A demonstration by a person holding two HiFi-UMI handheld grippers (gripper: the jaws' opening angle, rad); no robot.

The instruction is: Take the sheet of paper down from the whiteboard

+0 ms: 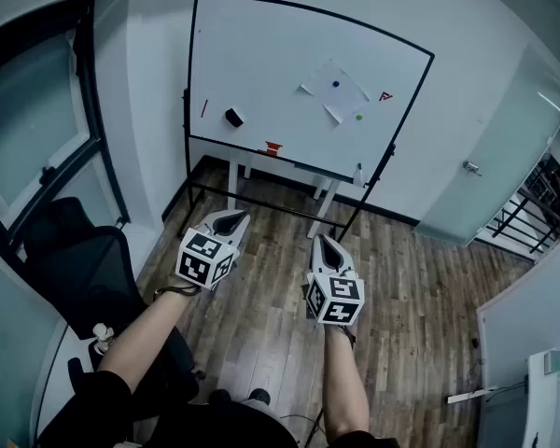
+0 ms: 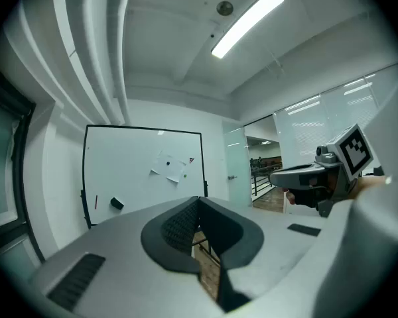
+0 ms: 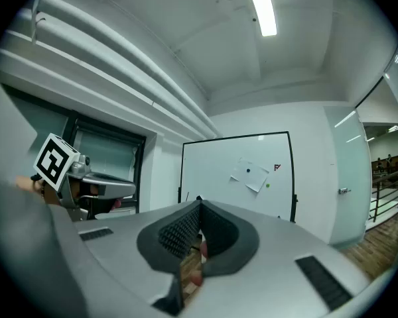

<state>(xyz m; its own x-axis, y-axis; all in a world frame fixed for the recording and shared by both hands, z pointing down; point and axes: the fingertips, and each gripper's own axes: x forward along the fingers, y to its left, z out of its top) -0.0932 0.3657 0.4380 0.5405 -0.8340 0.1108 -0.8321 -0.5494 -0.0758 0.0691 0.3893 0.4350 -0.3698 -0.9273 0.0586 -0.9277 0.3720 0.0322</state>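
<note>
**A:** Where's the paper right now?

**B:** The white sheet of paper hangs tilted on the black-framed whiteboard, right of centre. A small blue round magnet sits on it, and a small green round magnet is just beside its lower edge.

**A:** And the hands?

**B:** The left hand-held gripper and the right hand-held gripper are side by side over the wooden plank floor. They're well apart from the board, both with jaws pressed together on nothing.

**A:** Anything else up there?

**B:** A black block eraser, lower left.

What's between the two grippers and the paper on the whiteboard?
In the head view, only wooden floor and a black stand bar, below the paper.
</note>
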